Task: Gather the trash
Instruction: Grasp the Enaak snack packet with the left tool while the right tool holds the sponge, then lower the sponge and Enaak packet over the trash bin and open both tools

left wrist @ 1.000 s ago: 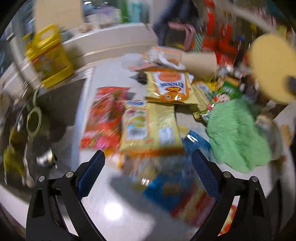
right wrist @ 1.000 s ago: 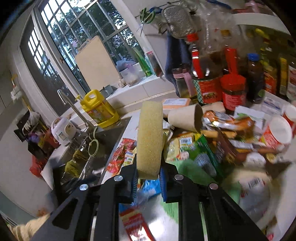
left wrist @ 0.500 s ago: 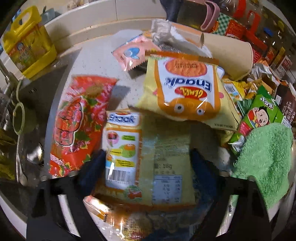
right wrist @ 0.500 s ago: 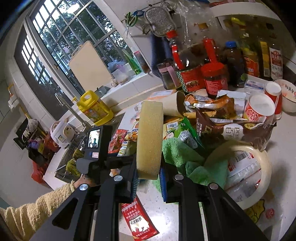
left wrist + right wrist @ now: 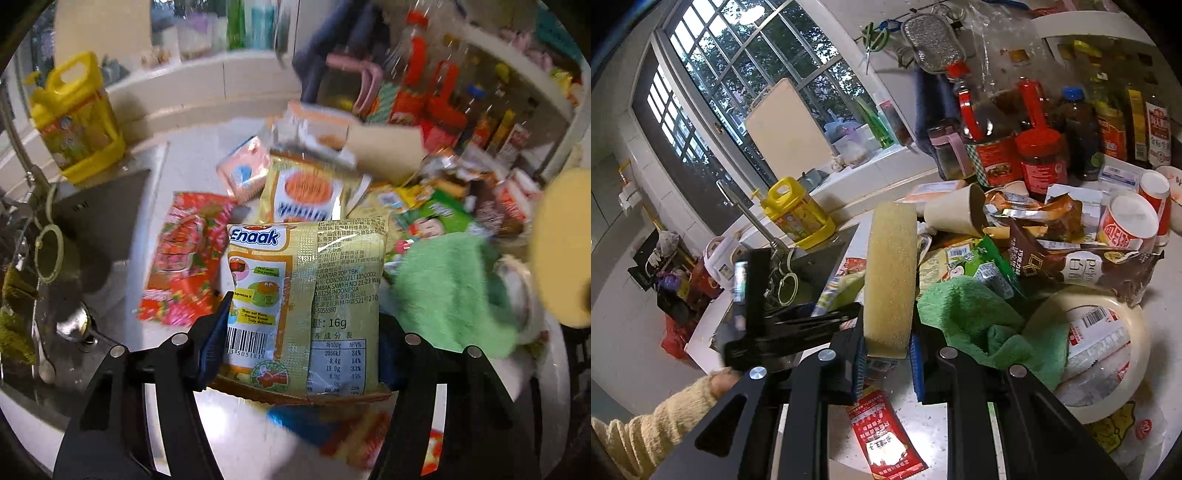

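Observation:
My left gripper [image 5: 303,332] is shut on a yellow Enaak snack wrapper [image 5: 306,295] and holds it above the counter; it also shows in the right wrist view [image 5: 812,317]. Below lie more wrappers: a red one [image 5: 184,254], an orange-and-yellow Enaak one [image 5: 306,192] and a pink one [image 5: 243,173]. My right gripper [image 5: 888,354] is shut on a yellow sponge [image 5: 890,277], held upright above the pile. The sponge shows at the right edge of the left wrist view [image 5: 561,251].
A green cloth [image 5: 979,317] lies amid wrappers, a paper cup [image 5: 956,214] and a white bowl [image 5: 1108,354]. Sauce jars and bottles [image 5: 1034,155] stand behind. A sink [image 5: 55,277] with a faucet [image 5: 750,218] and a yellow jug [image 5: 77,118] is at the left. A red sachet [image 5: 882,439] lies near.
My left gripper has closed on the yellow Enaak wrapper and lifted it off the pile. My right gripper still holds the sponge, nearly unmoved.

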